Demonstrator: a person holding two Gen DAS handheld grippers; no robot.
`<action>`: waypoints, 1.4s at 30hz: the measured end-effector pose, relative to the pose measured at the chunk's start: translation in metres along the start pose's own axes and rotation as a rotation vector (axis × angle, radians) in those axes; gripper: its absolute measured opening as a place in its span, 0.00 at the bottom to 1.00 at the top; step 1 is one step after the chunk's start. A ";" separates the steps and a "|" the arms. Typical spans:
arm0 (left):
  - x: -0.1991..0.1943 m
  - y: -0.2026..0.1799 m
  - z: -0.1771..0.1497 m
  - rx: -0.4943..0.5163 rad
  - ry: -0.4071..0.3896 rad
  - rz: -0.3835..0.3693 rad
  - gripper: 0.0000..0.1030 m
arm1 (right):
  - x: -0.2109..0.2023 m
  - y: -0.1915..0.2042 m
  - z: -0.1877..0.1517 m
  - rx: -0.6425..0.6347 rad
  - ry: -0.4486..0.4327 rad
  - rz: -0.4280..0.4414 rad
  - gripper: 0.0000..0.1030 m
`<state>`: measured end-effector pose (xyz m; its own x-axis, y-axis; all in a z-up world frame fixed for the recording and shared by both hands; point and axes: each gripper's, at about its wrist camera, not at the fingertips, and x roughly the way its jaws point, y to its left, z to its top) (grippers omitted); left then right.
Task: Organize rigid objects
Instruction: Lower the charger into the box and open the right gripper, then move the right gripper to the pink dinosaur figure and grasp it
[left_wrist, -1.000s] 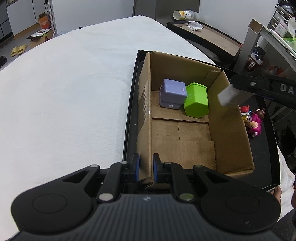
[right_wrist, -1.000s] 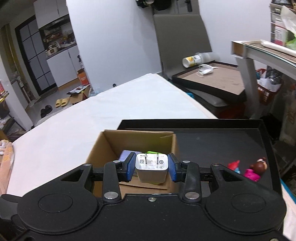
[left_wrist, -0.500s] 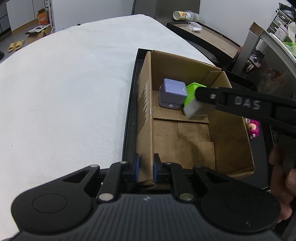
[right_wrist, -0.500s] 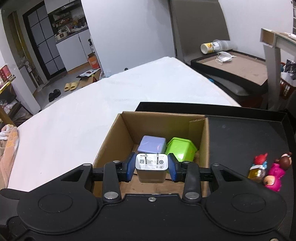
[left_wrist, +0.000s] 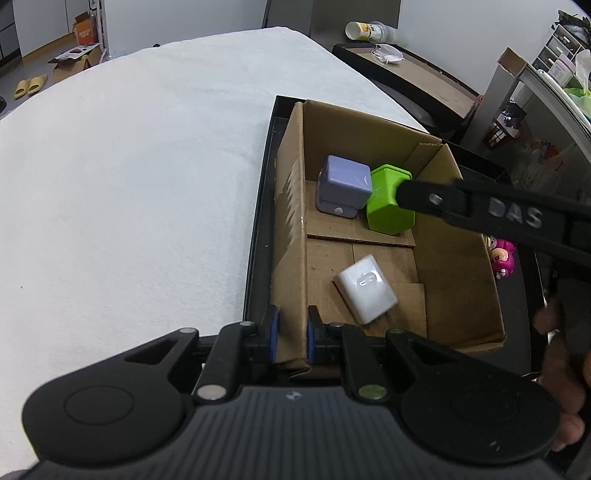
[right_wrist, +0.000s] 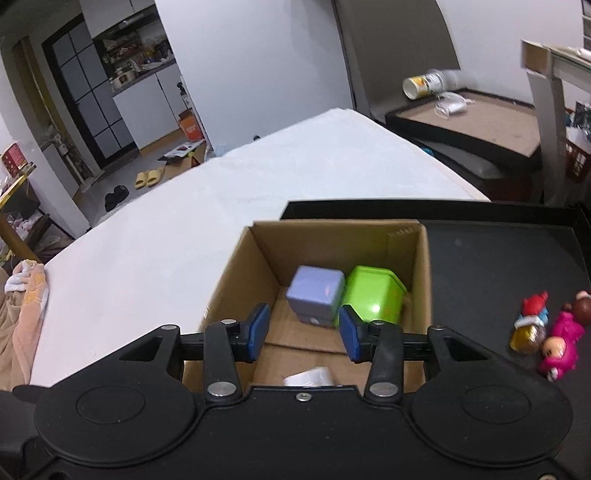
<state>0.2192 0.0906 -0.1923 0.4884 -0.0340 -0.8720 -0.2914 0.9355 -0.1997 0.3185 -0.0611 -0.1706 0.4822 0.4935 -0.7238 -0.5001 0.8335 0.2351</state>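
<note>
Three rigid items lie in the cardboard box (left_wrist: 291, 229): a white charger (left_wrist: 365, 291) flat on the near floor, tilted askew, with a lilac cube (left_wrist: 343, 188) and a green block (left_wrist: 388, 206) touching each other at the far end. The charger is a hard, smooth plastic shell, probably light and somewhat slippery; its two broad parallel faces offer the surest hold, clear of any prongs, which are not visible here. The cube and block look equally stiff, with flat opposing sides suited to a pinch. The right gripper (right_wrist: 303, 332) hangs above the box with its jaws spread wide and nothing between them. The left gripper (left_wrist: 291, 332) is clamped on the box's near left wall, steadying it. The box stands in a black tray (left_wrist: 258, 229) on a white cloth (left_wrist: 129, 184). Small toy figures (right_wrist: 546, 339) lie on the tray right of the box, apparently yet to be sorted.
</note>
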 end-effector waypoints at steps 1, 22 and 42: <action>0.000 0.000 0.000 -0.001 -0.001 0.000 0.14 | -0.002 -0.003 -0.001 0.003 0.007 -0.005 0.41; -0.007 -0.005 -0.001 -0.006 -0.029 0.025 0.13 | -0.052 -0.077 0.009 -0.041 0.039 -0.093 0.49; -0.005 -0.007 -0.006 -0.015 -0.034 0.030 0.13 | -0.056 -0.160 0.004 0.183 0.065 -0.143 0.56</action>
<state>0.2143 0.0826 -0.1895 0.5069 0.0066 -0.8620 -0.3190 0.9304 -0.1805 0.3747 -0.2210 -0.1649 0.4886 0.3549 -0.7971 -0.2887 0.9278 0.2362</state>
